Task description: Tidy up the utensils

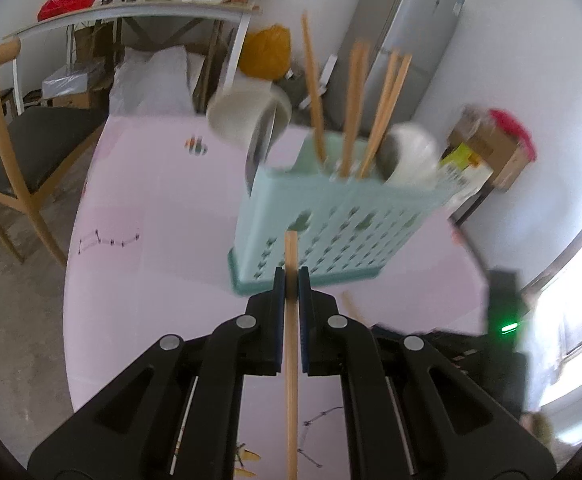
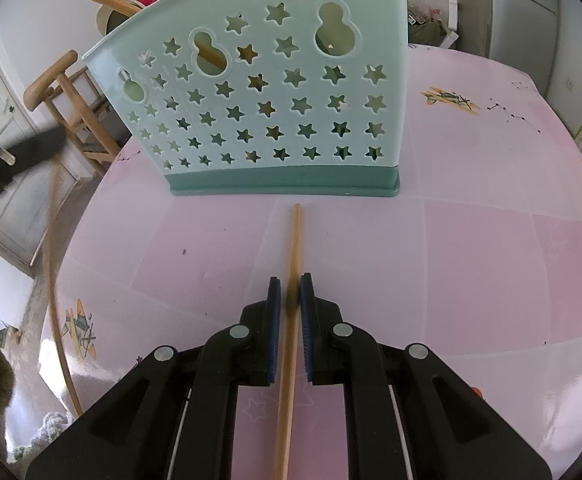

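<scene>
The left claw (image 1: 291,280) is narrow and holds a wooden chopstick (image 1: 291,360) between its two blue pads; the stick runs along the middle of the claw, and its blunt end comes out a little past the fingertips. This view is blurred. In front of this claw stands the mint-green holder (image 1: 331,216) with star holes and a darker base, on the pink desk (image 1: 151,240). Four chopsticks (image 1: 353,112) stand upright in its middle part. A white cup (image 1: 247,116) sits at the holder's left end and a white rounded thing, too blurred to name, at its right end. Behind the desk are a wooden chair (image 1: 7,148), a second table with clutter and a grey fridge (image 1: 407,40).

The right claw (image 2: 290,284) is also narrow, closed on another chopstick (image 2: 293,248). This stick points forward to the base of the holder (image 2: 271,100), and its tip is near the base but does not touch it. At the left edge of this view, the other claw appears dark and blurred, with a stick hanging below it.
</scene>
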`<act>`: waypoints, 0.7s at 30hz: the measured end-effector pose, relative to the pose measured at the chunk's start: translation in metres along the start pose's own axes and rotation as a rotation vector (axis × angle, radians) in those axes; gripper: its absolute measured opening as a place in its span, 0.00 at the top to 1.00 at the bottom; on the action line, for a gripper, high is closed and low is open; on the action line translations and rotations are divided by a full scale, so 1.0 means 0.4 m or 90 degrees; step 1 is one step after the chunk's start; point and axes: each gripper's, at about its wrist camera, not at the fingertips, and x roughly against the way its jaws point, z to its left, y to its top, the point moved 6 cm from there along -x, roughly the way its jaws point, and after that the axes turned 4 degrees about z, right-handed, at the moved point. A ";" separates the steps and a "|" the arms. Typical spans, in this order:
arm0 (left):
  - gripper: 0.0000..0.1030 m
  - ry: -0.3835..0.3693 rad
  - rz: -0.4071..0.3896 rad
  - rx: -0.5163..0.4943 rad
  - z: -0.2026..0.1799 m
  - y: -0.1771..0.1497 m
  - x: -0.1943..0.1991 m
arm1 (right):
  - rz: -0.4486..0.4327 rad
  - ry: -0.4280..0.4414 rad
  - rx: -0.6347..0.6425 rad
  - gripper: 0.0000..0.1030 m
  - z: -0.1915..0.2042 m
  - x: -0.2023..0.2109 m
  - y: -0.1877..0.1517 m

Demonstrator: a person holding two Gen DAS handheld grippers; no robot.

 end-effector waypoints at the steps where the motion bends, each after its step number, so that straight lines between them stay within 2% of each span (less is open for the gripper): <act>1: 0.95 -0.004 -0.007 0.001 0.002 0.011 0.015 | 0.000 0.000 0.000 0.90 0.001 0.000 -0.001; 4: 0.95 -0.011 -0.047 -0.004 -0.006 0.041 0.080 | -0.001 0.001 0.000 0.90 0.003 0.001 -0.002; 9: 0.95 -0.052 -0.103 0.009 -0.031 0.094 0.166 | -0.002 0.002 0.000 0.90 0.003 0.001 -0.003; 15: 0.95 -0.071 -0.179 -0.022 -0.090 0.184 0.236 | -0.001 0.001 0.000 0.91 0.003 0.000 -0.003; 21: 0.95 -0.118 -0.213 -0.034 -0.134 0.248 0.279 | -0.001 0.001 -0.002 0.93 0.001 0.000 -0.003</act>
